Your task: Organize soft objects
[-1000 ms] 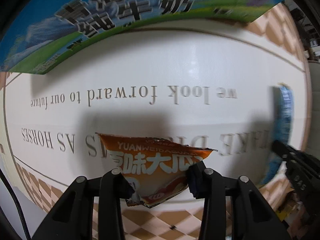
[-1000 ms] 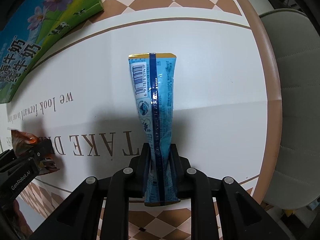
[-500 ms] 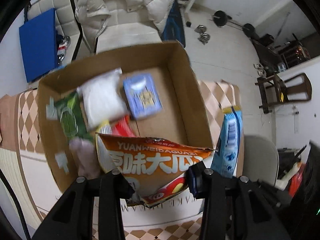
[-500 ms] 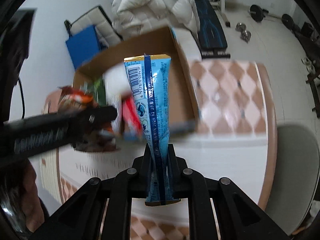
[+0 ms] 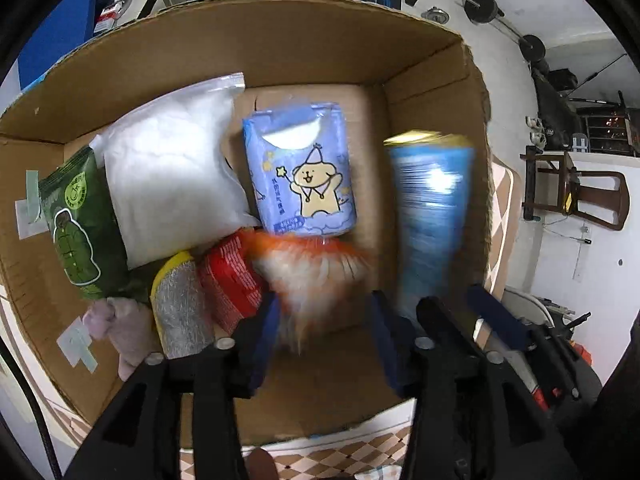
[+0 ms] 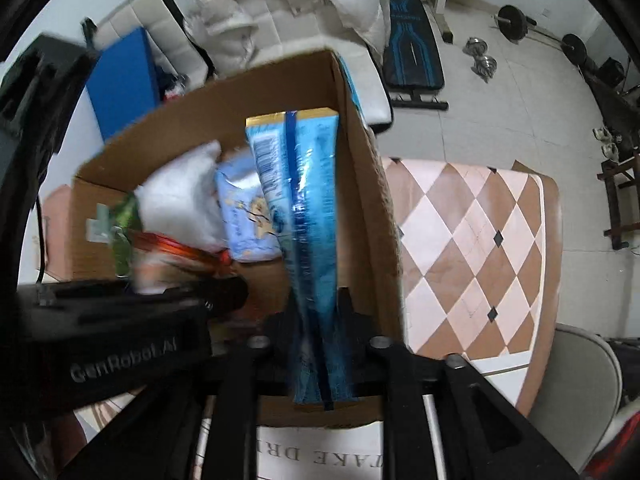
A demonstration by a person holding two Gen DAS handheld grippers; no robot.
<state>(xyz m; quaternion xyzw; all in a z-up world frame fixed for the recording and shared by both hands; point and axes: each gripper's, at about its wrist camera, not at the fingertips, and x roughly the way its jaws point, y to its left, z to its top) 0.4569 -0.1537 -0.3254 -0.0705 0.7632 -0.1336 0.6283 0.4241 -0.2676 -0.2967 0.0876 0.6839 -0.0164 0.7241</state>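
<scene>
An open cardboard box (image 5: pixel 304 40) holds several soft packs: a white bag (image 5: pixel 172 168), a blue tissue pack (image 5: pixel 300 168), a green pack (image 5: pixel 76 228), a red pack (image 5: pixel 232 280). My left gripper (image 5: pixel 320 316) is open above the box; the orange snack bag (image 5: pixel 312 276) is blurred, loose between its fingers and dropping. My right gripper (image 6: pixel 320 312) is shut on a tall blue packet (image 6: pixel 304 208), held upright over the box's right side; the packet also shows in the left wrist view (image 5: pixel 432 216).
The box (image 6: pixel 360 184) stands on a table with a white and brown checked cloth (image 6: pixel 472 248). A grey chair (image 6: pixel 576 392) is at the right. A white duvet, a blue bench and weights lie on the floor beyond.
Both grippers swung from the table up over the box. The left gripper opened and the orange bag slipped free. The right gripper brought the blue packet over the box.
</scene>
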